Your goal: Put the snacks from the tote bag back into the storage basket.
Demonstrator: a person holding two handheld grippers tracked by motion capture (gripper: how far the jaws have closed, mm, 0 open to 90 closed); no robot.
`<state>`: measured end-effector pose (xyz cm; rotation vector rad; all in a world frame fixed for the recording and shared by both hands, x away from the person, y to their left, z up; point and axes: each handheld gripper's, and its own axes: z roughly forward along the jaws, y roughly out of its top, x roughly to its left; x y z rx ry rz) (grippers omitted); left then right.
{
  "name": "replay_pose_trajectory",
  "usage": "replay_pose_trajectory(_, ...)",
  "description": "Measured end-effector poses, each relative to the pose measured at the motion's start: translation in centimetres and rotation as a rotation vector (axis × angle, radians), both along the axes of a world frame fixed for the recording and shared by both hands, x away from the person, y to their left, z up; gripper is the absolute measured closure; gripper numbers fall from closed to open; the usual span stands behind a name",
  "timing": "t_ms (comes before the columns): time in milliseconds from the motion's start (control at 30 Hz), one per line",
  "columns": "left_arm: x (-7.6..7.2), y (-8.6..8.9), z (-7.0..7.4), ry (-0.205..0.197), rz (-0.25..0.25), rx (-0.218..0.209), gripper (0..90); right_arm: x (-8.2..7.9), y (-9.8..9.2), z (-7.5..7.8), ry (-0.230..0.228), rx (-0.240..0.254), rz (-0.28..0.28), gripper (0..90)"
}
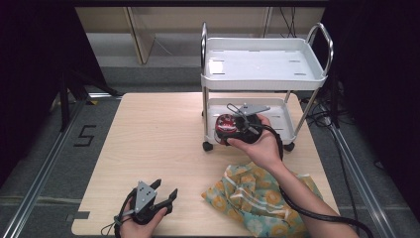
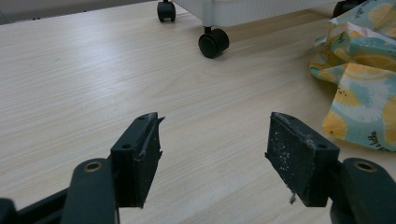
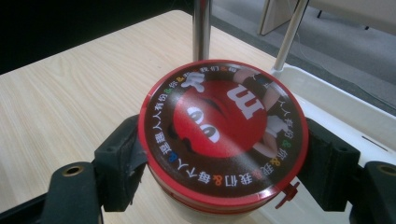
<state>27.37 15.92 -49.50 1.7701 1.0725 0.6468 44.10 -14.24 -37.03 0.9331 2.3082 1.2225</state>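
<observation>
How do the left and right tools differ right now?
The left tool stands open and holds nothing; the right tool is clamped on the red-lidded tin. The left hovers low over bare table near the person; the right is out at the cart's lower shelf. Both have black padded jaws.

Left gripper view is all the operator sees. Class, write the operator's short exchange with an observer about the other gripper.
Operator: Is the right gripper holding anything?
Observer: Yes. The right gripper is shut on a round tin with a red lid.
Operator: Where is the tin?
Observer: At the left end of the lower shelf of the white cart, near a chrome post.
</observation>
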Motion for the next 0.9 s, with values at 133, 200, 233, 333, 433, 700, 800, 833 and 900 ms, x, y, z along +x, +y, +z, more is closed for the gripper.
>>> replay_pose_trajectory(133,0.0,0.0,0.0,-0.001,-0.003,0.002,34.2,0.3,0.1,0.0,-0.012,-0.003,0.007,26.4)
replay_pose_trajectory(200,0.0,0.0,0.0,0.000,-0.002,0.001,34.2,0.4,0.3,0.0,-0.008,0.001,0.008,26.4)
replay_pose_trajectory(233,0.0,0.0,0.0,0.000,-0.002,-0.002,34.2,0.4,0.4,0.0,-0.005,0.005,0.004,26.4)
replay_pose_trajectory(333,0.0,0.0,0.0,0.000,0.003,-0.004,34.2,0.6,0.7,-0.3,-0.013,0.004,-0.002,26.4)
replay_pose_trajectory(433,0.1,0.0,-0.1,-0.004,-0.004,-0.010,34.2,0.7,0.7,-0.3,-0.013,0.000,-0.005,26.4)
replay_pose_trajectory(700,0.0,0.0,0.0,0.004,0.007,-0.011,34.2,1.3,1.0,-0.4,0.002,-0.007,-0.002,26.4)
replay_pose_trajectory(800,0.0,0.0,-0.1,0.002,0.005,-0.018,34.2,1.5,1.3,-0.6,0.000,-0.001,-0.006,26.4)
replay_pose_trajectory(833,0.0,0.0,-0.1,0.003,0.006,-0.017,34.2,1.5,1.3,-0.6,0.001,0.005,-0.010,26.4)
replay_pose_trajectory(900,0.0,0.1,0.0,-0.001,0.001,-0.003,34.2,1.6,1.4,-0.7,0.007,0.000,-0.008,26.4)
